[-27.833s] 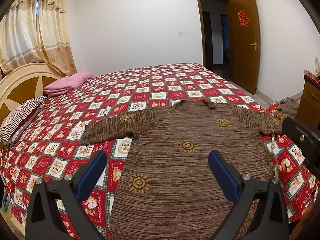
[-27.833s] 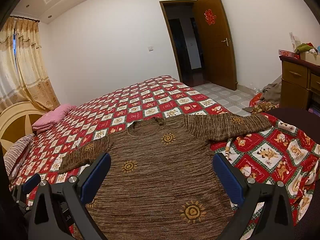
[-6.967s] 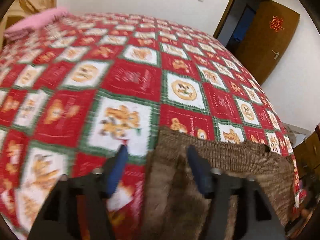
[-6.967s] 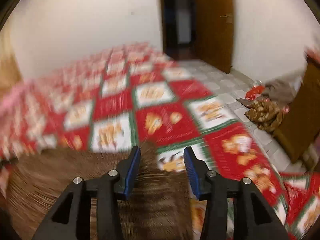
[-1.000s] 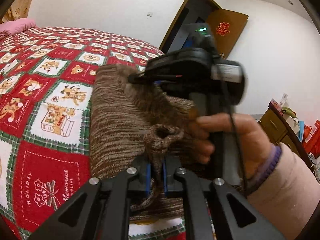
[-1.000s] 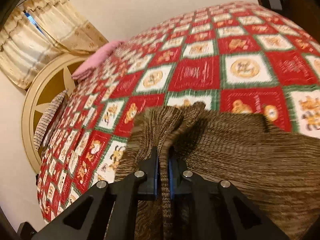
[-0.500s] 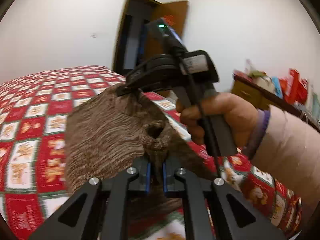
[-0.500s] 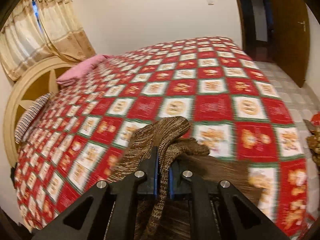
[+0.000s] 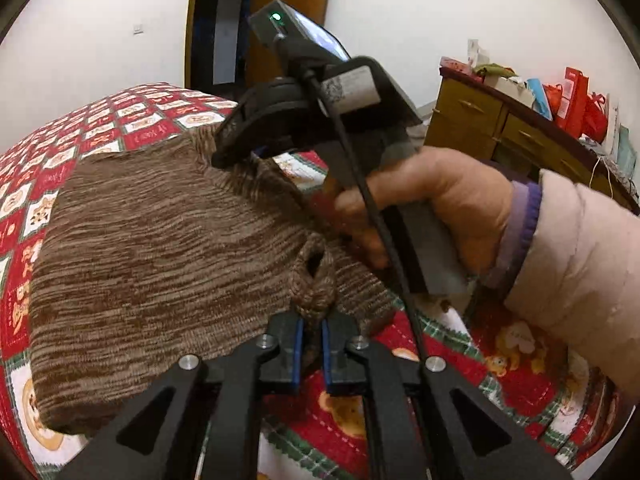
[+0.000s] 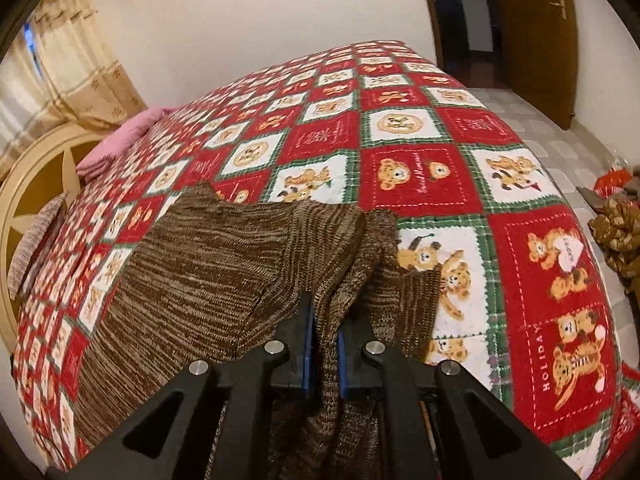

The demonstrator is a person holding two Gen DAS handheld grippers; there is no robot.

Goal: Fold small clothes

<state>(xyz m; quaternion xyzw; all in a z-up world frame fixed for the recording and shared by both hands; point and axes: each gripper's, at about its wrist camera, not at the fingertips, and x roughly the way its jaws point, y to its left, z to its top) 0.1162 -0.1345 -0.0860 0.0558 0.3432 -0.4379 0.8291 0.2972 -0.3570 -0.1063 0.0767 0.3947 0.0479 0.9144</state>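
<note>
A brown knitted sweater (image 9: 160, 248) lies partly folded on the red patchwork bedspread (image 9: 516, 368). My left gripper (image 9: 310, 344) is shut on a bunched edge of the sweater. My right gripper (image 10: 322, 344) is shut on another edge of the sweater (image 10: 208, 264), and the fabric hangs down between its jaws. In the left wrist view the right gripper's body (image 9: 320, 112) and the hand holding it are just beyond, over the sweater's far edge.
A wooden dresser (image 9: 512, 136) with bags on top stands at the right. A brown door (image 10: 532, 32) is at the back. A pink pillow (image 10: 120, 140) and headboard (image 10: 36, 184) are at the far left. Clothes lie on the floor (image 10: 616, 232).
Both grippers have carried the held sweater edges toward the near side of the bed, and the folded fabric has dropped flatter onto the bedspread. Both stay shut.
</note>
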